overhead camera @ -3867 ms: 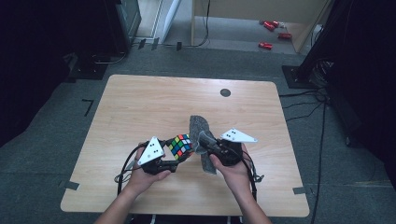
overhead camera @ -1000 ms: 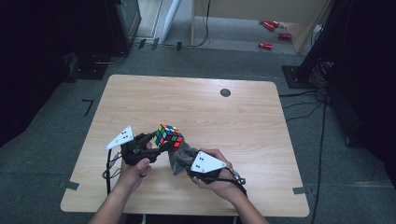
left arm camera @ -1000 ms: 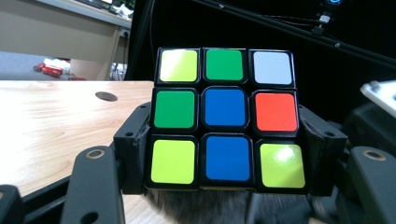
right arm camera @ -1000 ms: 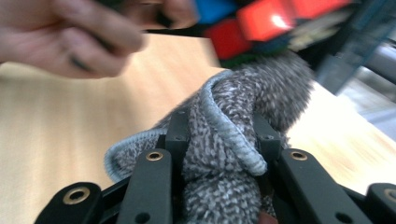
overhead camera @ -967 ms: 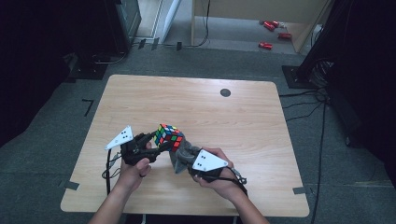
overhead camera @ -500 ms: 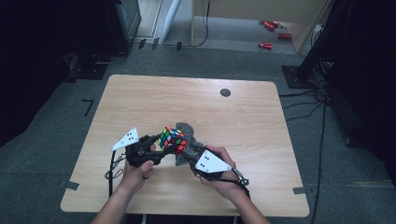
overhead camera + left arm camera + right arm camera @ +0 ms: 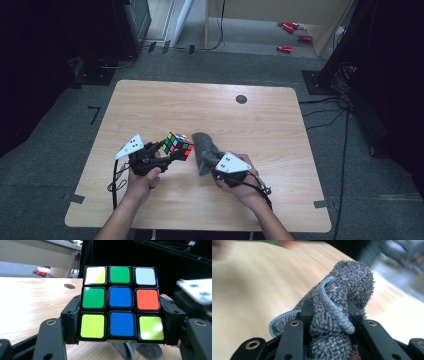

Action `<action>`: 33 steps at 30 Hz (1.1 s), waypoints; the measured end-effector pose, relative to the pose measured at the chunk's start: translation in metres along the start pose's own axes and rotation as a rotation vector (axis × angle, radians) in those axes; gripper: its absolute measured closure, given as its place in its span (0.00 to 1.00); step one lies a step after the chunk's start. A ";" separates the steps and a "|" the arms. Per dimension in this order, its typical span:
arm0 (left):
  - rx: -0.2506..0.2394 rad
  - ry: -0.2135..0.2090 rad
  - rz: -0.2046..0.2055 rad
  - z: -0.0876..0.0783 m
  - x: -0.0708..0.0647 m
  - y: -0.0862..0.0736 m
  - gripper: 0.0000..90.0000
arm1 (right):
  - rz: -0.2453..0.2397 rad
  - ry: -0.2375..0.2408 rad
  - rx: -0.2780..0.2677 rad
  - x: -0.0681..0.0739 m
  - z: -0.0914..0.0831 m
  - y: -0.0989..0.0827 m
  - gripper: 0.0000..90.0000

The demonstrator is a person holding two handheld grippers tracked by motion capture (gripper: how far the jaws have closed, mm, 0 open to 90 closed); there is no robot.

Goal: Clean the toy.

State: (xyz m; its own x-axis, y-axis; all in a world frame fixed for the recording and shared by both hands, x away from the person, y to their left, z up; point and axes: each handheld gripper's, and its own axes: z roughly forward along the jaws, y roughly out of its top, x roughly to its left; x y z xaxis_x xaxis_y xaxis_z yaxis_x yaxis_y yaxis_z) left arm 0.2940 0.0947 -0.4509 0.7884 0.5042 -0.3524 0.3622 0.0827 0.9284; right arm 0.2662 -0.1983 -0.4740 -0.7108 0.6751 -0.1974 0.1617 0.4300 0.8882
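A scrambled colour cube (image 7: 178,145) (image 7: 120,304) is held just above the wooden table (image 7: 260,120), with my left gripper (image 7: 167,151) (image 7: 120,322) shut on its two sides. The face toward the left gripper view has blue, green, yellow, orange and white squares. Right of the cube, a grey fuzzy cloth (image 7: 204,150) (image 7: 337,315) with a pale blue hem is bunched up, and my right gripper (image 7: 212,162) (image 7: 329,312) is shut on it. Cloth and cube sit close together, a narrow gap between them in the high view.
A small dark round hole (image 7: 241,99) marks the far part of the table. Black cables (image 7: 116,185) trail from both grippers toward the near edge. Red objects (image 7: 285,48) lie on the floor beyond the table, near dark equipment stands.
My right gripper has carried the cloth rightward, off the cube's side. The cube, held by the left gripper, now tilts with its coloured top toward the camera.
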 end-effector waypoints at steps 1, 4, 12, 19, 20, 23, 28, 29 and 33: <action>0.003 0.000 0.000 0.001 0.000 0.000 0.38 | 0.021 -0.026 0.019 -0.004 0.001 -0.003 0.75; 0.015 0.000 0.007 0.003 -0.001 -0.002 0.38 | 0.102 -0.075 0.084 -0.016 0.004 -0.013 0.74; 0.034 0.006 0.015 0.007 -0.002 -0.005 0.38 | 0.159 -0.087 0.179 -0.024 0.016 -0.032 0.71; 0.042 0.009 0.019 0.008 -0.002 -0.006 0.38 | 0.196 -0.089 0.207 -0.027 0.020 -0.040 0.67; 0.043 0.009 0.019 0.008 -0.002 -0.006 0.38 | 0.192 -0.083 0.209 -0.028 0.021 -0.041 0.65; 0.044 0.013 0.019 0.008 -0.002 -0.007 0.38 | 0.192 -0.069 0.208 -0.028 0.021 -0.039 0.55; 0.050 0.017 0.024 0.009 -0.002 -0.007 0.38 | 0.207 -0.086 0.157 -0.034 0.014 -0.032 0.35; 0.051 0.017 0.023 0.009 -0.002 -0.007 0.38 | 0.204 -0.087 0.136 -0.035 0.011 -0.031 0.35; 0.058 0.024 0.022 0.010 -0.001 -0.007 0.38 | 0.182 -0.064 0.038 -0.035 0.002 -0.022 0.33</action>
State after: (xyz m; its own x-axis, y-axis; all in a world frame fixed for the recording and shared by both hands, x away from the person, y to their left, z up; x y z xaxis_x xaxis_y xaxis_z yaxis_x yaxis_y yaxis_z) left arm 0.2952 0.0852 -0.4586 0.7845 0.5261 -0.3282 0.3734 0.0219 0.9274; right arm 0.2890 -0.2302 -0.4874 -0.6224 0.7802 -0.0624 0.3100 0.3190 0.8956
